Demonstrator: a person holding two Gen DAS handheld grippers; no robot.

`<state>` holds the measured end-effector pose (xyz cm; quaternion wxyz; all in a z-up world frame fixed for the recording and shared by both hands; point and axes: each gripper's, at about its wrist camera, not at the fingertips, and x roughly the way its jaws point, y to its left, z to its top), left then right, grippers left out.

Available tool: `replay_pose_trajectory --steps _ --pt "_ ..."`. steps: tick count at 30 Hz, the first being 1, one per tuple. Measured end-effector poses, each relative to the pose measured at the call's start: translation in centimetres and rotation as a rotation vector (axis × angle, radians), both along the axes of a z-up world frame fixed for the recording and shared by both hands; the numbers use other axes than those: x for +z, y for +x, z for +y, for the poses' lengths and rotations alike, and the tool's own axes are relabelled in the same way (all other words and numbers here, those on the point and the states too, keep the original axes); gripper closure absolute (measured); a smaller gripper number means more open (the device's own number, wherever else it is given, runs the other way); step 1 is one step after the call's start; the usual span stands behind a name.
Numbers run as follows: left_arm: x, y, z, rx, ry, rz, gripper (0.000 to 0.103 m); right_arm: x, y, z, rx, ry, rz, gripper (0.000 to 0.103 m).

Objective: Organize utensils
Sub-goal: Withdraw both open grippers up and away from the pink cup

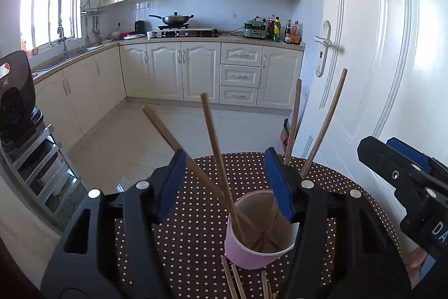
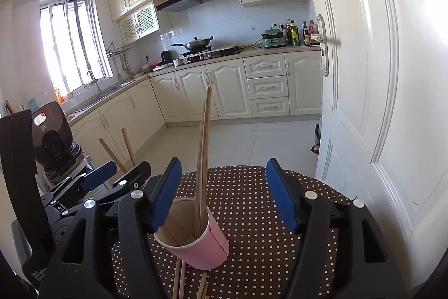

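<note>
On the dotted surface [image 1: 196, 229]: a pink cup [image 1: 252, 251] stands upright, near the front edge.
Cup holds: four long wooden chopsticks [image 1: 212, 142], tips down, tops leaning out in different ways.
Loose sticks: more chopsticks [image 1: 233, 282] lie flat just in front of the cup, long way pointing at the cup and the camera.
Next move, my guess: pick up a flat stick, so a hand must come back and down.
Left hand-held gripper [image 1: 226, 187]: spread wide, holding nothing; the cup sits low between its fingers, near the right one.
Right hand-held gripper [image 2: 224, 199]: spread wide, holding nothing; the cup [image 2: 193, 237] is by its left finger.
Nearer hand: I cannot tell; both are close.
</note>
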<state>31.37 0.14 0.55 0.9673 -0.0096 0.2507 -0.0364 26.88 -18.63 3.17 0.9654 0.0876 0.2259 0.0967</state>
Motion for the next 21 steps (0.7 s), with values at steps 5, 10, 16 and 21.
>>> replay_pose_trajectory --steps 5,10,16,21 --pt "0.1 -0.8 0.1 0.008 0.006 -0.005 0.045 -0.2 -0.6 -0.1 -0.005 0.003 0.008 0.043" --pt "0.2 -2.0 0.4 0.02 -0.001 -0.003 0.045 -0.1 -1.7 0.0 -0.009 -0.001 0.01 0.042" --pt "0.1 -4.1 0.7 0.013 0.006 -0.018 0.044 -0.1 -3.2 -0.1 -0.014 -0.006 0.009 0.039" --pt "-0.1 -5.6 1.2 0.01 0.014 -0.023 0.044 -0.1 -4.3 0.0 -0.012 -0.01 0.008 0.038"
